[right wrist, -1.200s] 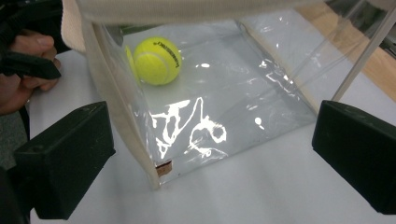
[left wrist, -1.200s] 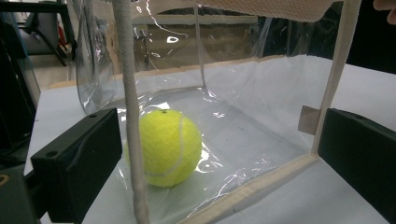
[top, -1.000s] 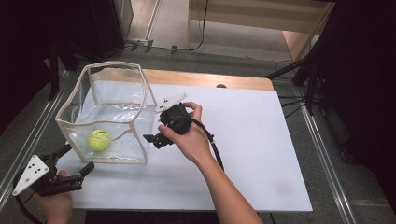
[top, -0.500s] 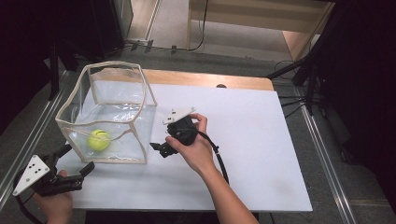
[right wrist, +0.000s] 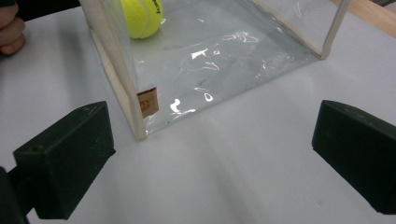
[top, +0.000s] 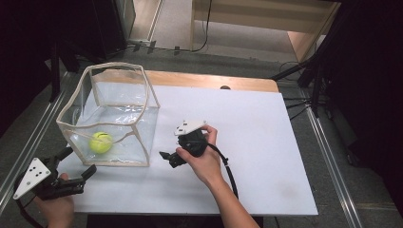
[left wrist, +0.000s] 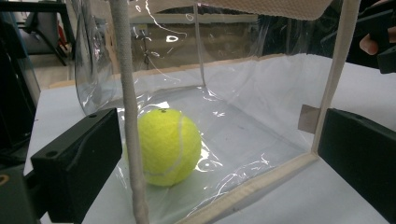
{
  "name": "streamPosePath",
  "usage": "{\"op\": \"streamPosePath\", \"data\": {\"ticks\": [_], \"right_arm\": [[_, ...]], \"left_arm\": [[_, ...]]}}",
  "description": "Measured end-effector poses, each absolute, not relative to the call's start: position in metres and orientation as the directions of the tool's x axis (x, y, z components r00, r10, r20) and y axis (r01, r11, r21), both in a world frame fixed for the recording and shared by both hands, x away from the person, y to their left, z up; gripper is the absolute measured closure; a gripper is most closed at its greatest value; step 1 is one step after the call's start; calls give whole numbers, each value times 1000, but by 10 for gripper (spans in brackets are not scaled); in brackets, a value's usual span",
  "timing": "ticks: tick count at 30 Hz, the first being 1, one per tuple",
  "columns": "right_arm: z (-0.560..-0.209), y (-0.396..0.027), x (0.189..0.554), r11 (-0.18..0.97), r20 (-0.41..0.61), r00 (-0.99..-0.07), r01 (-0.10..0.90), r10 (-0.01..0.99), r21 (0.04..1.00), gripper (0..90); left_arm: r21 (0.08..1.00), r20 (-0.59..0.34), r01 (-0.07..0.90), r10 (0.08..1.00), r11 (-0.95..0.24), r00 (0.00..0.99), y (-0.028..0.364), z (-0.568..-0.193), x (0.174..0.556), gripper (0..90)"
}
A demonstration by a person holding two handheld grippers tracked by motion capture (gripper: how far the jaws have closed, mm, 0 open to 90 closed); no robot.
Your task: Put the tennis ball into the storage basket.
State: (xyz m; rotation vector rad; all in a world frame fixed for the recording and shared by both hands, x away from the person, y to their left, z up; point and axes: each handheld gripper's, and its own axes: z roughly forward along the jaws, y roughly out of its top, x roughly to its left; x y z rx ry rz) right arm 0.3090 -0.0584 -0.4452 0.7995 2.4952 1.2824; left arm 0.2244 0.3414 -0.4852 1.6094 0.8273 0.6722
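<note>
High view: left gripper [top: 76,164] sits at the table's near-left corner, jaws spread, empty. Right gripper [top: 167,157], jaws also apart, rests just beside the clear bag [top: 142,102]. Tennis ball [top: 100,142] lies inside the bag's front-left corner.

A lab-like recording rig: white table [top: 266,142] on metal rails [top: 332,161], dark stands and cables [top: 304,102] at right.

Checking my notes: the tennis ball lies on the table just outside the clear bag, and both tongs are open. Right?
Not quite. The tennis ball lies inside the clear bag, on its floor, as the high view shows. Both the left tongs and the right tongs are open.
</note>
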Motion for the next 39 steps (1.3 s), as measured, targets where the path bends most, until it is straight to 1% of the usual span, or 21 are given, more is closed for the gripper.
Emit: {"op": "streamPosePath", "data": {"ticks": [11,20,23,39], "right_arm": [[-461,-79,300,431,55,-800,378,598,820,0],[-466,-99,293,404,61,-776,392,628,827,0],[-469,-107,290,396,58,-777,382,627,835,0],[-479,-150,274,346,65,-722,406,688,845,0]], "left_arm": [[982,-3,156,808,-110,589,341,-485,225,1],[981,-1,156,809,-112,588,340,-485,225,1],[981,3,156,809,-117,588,340,-485,225,1],[980,7,158,809,-123,587,339,-486,224,1]]}}
